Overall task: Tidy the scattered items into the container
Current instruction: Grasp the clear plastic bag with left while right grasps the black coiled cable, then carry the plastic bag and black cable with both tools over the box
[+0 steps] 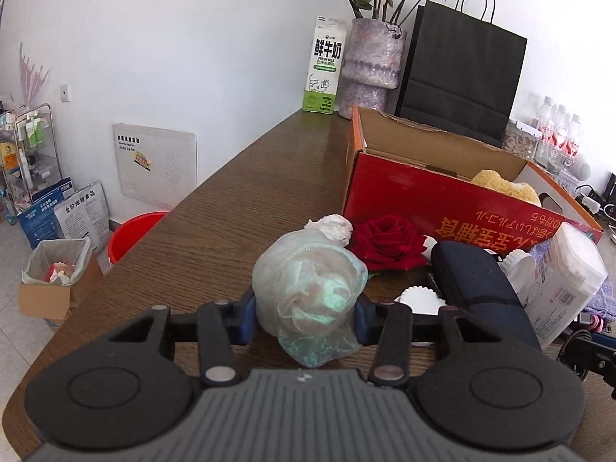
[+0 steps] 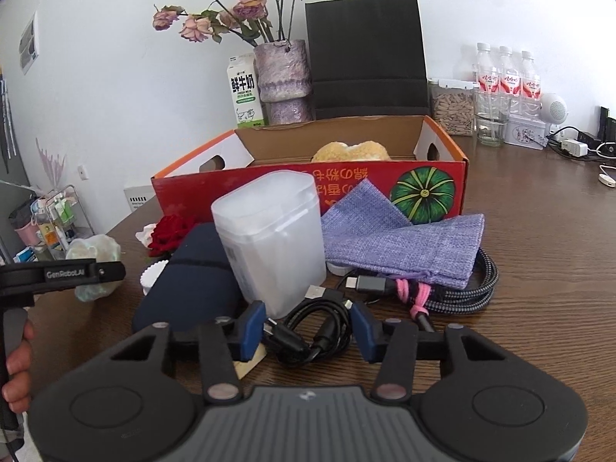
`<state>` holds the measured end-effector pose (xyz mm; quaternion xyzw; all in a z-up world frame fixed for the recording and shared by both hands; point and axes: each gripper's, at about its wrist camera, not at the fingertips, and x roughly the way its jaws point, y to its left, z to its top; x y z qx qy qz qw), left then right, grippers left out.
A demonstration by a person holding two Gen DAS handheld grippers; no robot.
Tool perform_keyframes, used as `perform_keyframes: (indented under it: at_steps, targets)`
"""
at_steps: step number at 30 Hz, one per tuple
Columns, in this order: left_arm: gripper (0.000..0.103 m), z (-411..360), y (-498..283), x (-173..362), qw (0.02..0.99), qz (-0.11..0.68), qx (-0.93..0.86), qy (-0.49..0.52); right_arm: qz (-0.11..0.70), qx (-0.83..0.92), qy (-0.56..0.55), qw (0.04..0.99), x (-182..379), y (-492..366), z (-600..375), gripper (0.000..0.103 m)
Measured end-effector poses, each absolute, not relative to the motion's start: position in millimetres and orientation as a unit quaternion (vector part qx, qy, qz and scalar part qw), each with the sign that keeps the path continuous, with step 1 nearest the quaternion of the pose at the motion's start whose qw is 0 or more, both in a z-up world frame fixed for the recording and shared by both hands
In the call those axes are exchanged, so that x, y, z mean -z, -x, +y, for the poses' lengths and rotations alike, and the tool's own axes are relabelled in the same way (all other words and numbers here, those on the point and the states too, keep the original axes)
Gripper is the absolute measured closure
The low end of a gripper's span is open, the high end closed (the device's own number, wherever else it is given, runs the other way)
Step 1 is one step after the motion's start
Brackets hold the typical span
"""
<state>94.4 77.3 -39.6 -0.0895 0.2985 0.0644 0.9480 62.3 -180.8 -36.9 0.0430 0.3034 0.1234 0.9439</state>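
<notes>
My left gripper (image 1: 306, 319) is shut on a pale green organza pouch (image 1: 308, 288), just above the table; the pouch also shows in the right wrist view (image 2: 94, 254). The red open cardboard box (image 1: 435, 192) stands behind it, with a yellow sponge (image 1: 504, 184) inside. A red rose (image 1: 385, 242), a white lump (image 1: 335, 227), a dark navy case (image 1: 477, 285) and a white plastic box (image 1: 558, 277) lie in front of the box. My right gripper (image 2: 308, 327) is open around a coiled black cable (image 2: 312, 331). A purple cloth pouch (image 2: 400, 238) and a braided cable (image 2: 462, 285) lie nearby.
A milk carton (image 1: 323, 65), a vase of dried roses (image 1: 373, 61) and a black paper bag (image 1: 462, 65) stand against the back wall. Bottles (image 2: 504, 73), a jar (image 2: 452, 107) and chargers (image 2: 573, 146) stand at the far right. A red bucket (image 1: 134, 235) is on the floor left.
</notes>
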Motion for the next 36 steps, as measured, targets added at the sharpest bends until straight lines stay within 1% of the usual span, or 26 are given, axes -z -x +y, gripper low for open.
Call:
perform_keyframes:
  at_steps: [4,7,10,12,13,15,23,25,27,28,36]
  targets:
    - [0.055,79,-89,38,0.947,0.300,-0.067,0.093,0.299,-0.121,-0.050,0.945,35,-59,-187,0.059]
    - [0.054,79,-86,37,0.947,0.301,-0.065,0.091,0.302,-0.114,-0.049,0.945,36,-58,-191,0.058]
    - [0.054,78,-81,37,0.947,0.303,-0.061,0.087,0.309,-0.109,-0.026,0.944,39,-57,-190,0.052]
    - [0.053,77,-79,37,0.946,0.305,-0.061,0.087,0.312,-0.106,-0.005,0.944,39,-55,-186,0.040]
    - [0.053,77,-77,37,0.946,0.305,-0.060,0.087,0.312,-0.103,0.003,0.944,40,-54,-184,0.039]
    - [0.052,77,-75,37,0.946,0.305,-0.060,0.088,0.323,-0.106,0.009,0.941,46,-55,-182,0.038]
    - [0.052,77,-72,38,0.947,0.305,-0.056,0.088,0.308,-0.108,0.012,0.945,48,-59,-178,0.039]
    - [0.052,76,-72,39,0.947,0.305,-0.054,0.087,0.307,-0.108,0.022,0.945,48,-63,-174,0.041]
    - [0.052,74,-72,39,0.947,0.306,-0.052,0.085,0.309,-0.113,0.033,0.944,50,-66,-170,0.062]
    - [0.052,73,-72,39,0.947,0.306,-0.052,0.083,0.307,-0.117,0.038,0.944,50,-65,-168,0.068]
    - [0.052,72,-68,34,0.950,0.297,-0.049,0.082,0.294,-0.118,0.024,0.948,46,-54,-177,0.069]
